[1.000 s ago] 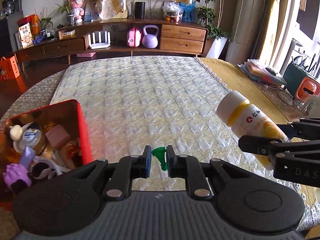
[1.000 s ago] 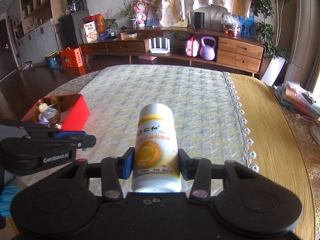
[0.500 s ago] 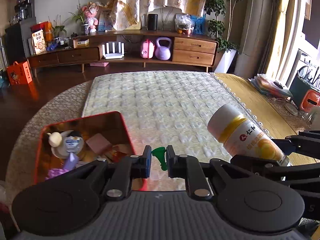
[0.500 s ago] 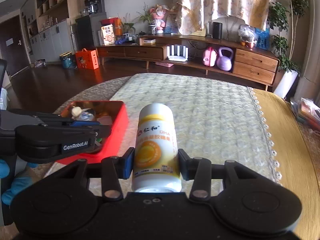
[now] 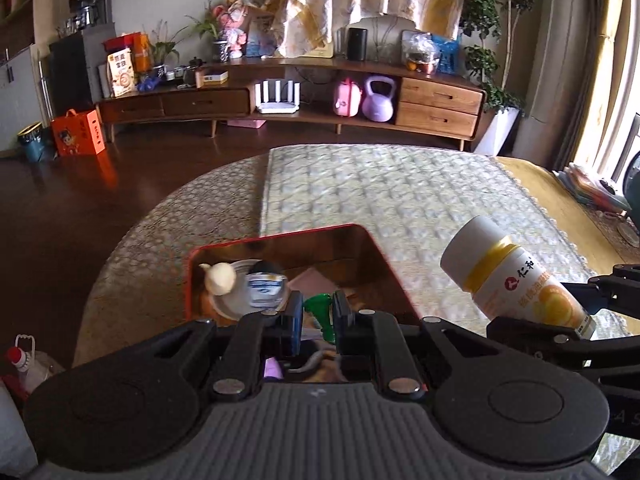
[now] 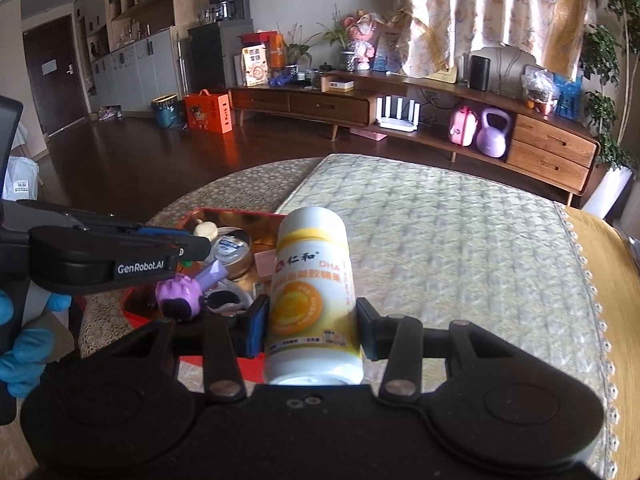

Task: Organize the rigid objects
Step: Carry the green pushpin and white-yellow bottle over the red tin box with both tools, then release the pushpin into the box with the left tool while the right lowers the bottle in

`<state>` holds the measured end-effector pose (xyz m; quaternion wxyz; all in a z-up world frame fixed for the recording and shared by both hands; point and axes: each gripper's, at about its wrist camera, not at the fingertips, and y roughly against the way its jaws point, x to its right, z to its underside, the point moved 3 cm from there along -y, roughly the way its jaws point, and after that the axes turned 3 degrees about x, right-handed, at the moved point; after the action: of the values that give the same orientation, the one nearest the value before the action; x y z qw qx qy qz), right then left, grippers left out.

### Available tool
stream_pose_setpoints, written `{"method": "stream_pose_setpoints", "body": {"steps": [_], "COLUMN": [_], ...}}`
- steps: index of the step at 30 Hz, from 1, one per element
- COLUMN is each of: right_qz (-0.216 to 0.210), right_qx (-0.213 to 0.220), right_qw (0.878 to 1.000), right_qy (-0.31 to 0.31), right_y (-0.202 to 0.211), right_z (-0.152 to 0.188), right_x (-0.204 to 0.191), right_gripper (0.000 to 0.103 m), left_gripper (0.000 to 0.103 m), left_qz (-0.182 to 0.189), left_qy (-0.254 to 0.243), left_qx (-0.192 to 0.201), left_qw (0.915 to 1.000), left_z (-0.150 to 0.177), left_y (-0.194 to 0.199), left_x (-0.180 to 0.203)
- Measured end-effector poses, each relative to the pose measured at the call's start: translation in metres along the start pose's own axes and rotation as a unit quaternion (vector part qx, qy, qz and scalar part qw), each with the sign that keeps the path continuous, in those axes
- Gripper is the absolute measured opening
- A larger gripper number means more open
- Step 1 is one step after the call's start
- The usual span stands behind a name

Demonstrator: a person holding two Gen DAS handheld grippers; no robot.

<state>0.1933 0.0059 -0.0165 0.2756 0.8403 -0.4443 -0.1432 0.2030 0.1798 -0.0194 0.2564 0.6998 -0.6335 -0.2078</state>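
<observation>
Red tin (image 5: 386,256), quilted table (image 5: 400,192), perhaps lounge

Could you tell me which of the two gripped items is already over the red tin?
The small green piece in the left gripper hangs over the red tin; the yellow-and-white bottle in the right gripper sits beside it.

Both tongs are matte black with round housings, silver pivot screws and blue finger pads (image 5: 296,322). The left tongs (image 6: 188,248) read "GenRobot.AI" in white; blue-gloved left hand (image 6: 28,340).
</observation>
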Motion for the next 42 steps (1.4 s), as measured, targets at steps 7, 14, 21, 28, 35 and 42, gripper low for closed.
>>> {"method": "stream_pose_setpoints", "body": {"steps": [7,14,21,28,35,42], "right_qz": [-0.010,-0.014,-0.019,-0.025,-0.031,-0.035], "right_qx": [-0.010,-0.024,-0.036,-0.047,-0.054,-0.057], "right_qw": [1.000,0.997,0.994,0.992,0.991,0.992], "right_qy": [0.023,0.069,0.097,0.112,0.119,0.106], "right_y": [-0.037,-0.075,-0.096,-0.102,-0.102,-0.093], "right_z": [-0.007,-0.011,-0.004,0.004,0.004,0.003], "right_x": [-0.019,-0.033,-0.038,-0.041,-0.041,-0.040], "right_gripper": [0.044,0.044,0.044,0.044,0.044,0.052], "left_gripper": [0.015,0.015,0.015,0.015,0.015,0.015], "left_qz": [-0.010,-0.017,-0.016,-0.019,-0.018,-0.026], "left_qy": [0.022,0.020,0.013,0.013,0.019,0.013], "left_qx": [-0.026,-0.030,-0.032,-0.040,-0.051,-0.053], "left_qw": [0.9994,0.9992,0.9993,0.9989,0.9983,0.9982], "left_z": [0.012,0.013,0.011,0.015,0.021,0.024], "left_y": [-0.021,-0.042,-0.058,-0.069,-0.077,-0.079], "left_x": [-0.032,-0.038,-0.039,-0.039,-0.042,-0.039]}}
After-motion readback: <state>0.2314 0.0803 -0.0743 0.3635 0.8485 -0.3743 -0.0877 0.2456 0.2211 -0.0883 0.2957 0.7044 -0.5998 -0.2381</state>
